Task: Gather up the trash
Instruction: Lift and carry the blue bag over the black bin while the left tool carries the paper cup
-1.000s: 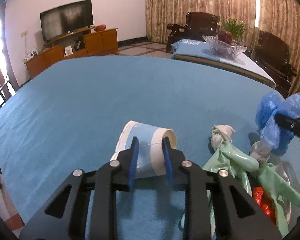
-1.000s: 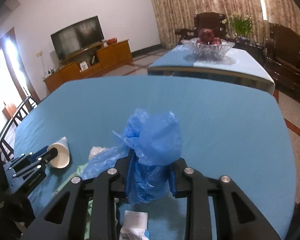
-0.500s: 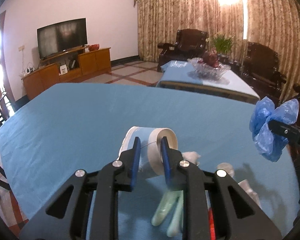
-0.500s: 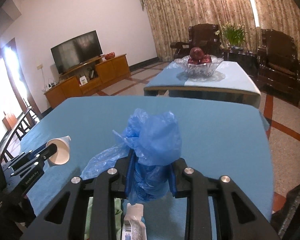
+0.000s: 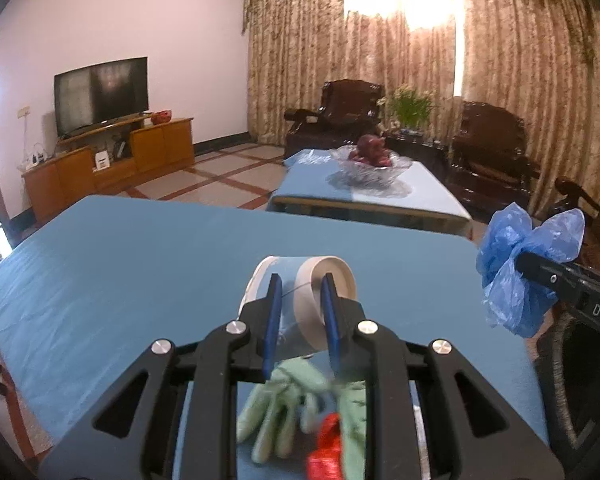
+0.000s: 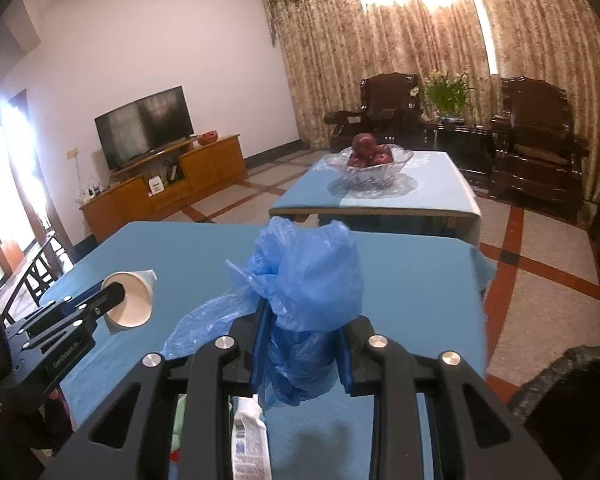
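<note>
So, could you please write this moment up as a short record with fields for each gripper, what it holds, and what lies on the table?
left gripper: shut on the squashed white-and-blue paper cup, lifted off the table
right gripper: shut on the crumpled blue plastic bag, held in the air
table with blue cloth: pale green rubber gloves and a red wrapper lie below the left gripper
white packet with a barcode: below the right gripper
far table: glass bowl of red fruit
</note>
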### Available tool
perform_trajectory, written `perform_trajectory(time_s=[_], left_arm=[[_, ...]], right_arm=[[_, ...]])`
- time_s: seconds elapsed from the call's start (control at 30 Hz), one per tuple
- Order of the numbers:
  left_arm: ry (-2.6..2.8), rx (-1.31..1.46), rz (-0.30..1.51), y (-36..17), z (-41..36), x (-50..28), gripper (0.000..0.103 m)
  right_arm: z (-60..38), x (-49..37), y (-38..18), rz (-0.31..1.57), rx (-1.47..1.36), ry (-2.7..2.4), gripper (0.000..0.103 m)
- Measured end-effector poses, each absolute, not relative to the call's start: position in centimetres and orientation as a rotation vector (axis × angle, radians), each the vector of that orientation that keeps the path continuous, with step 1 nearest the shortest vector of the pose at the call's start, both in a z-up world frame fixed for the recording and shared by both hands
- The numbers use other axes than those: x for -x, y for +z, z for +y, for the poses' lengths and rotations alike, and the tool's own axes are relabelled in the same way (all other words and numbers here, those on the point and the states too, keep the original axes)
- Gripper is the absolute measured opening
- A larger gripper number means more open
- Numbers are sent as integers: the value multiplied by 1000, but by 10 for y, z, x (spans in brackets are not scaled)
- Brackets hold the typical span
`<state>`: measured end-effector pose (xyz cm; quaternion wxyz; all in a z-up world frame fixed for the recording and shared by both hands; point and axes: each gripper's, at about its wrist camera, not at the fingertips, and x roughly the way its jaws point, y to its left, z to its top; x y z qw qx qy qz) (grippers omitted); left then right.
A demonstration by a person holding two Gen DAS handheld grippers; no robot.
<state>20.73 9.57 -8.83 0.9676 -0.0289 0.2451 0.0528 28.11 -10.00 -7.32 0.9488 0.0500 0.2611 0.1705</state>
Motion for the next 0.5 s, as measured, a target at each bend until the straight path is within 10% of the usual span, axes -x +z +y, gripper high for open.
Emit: perform_trajectory(time_s=[0.5], left_arm=[[-52,35,458,-65,6,-203,18]], right_arm=[[-173,-238,-38,463,-112,226,28]])
